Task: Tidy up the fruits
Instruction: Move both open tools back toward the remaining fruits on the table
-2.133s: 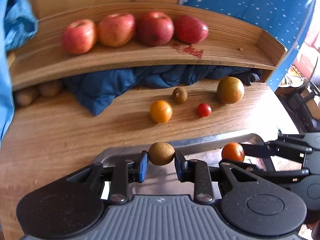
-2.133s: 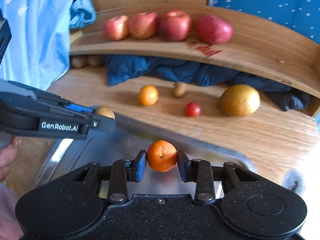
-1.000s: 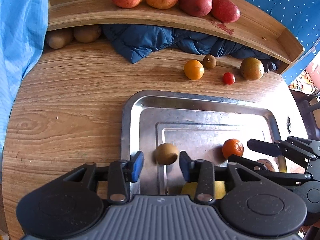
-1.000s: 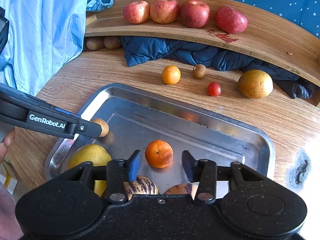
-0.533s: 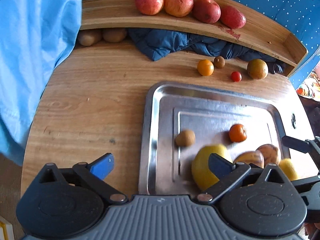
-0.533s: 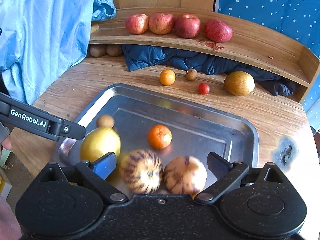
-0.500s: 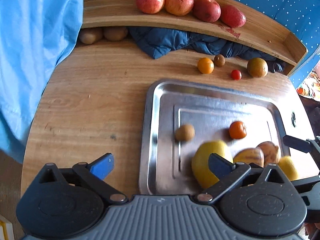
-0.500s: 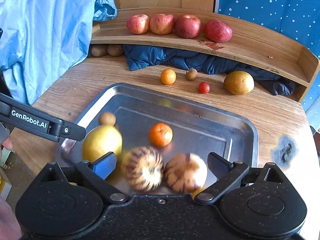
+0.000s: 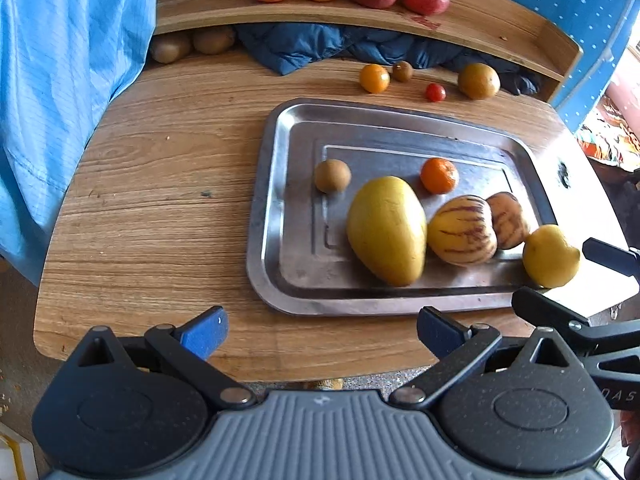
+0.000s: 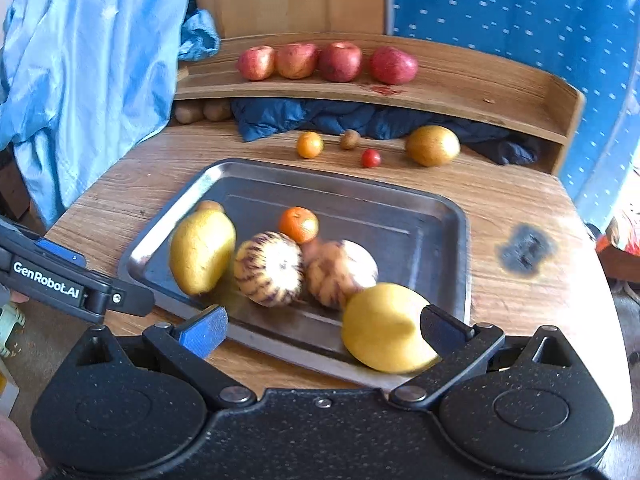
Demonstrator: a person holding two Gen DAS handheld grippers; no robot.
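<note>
Six fruits lie in the tray (image 9: 264, 216) at the table's near edge. Four loose fruits (image 9: 374, 78) remain by its far edge. Left gripper (image 9: 320, 330) and right gripper (image 10: 322, 330): both spread wide, empty.

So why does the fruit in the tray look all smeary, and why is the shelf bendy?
Right wrist view: the camera is moving, so the mango and lemon smear. Left wrist view: sharper, but the fisheye lens bends the shelf and table edge.
</note>
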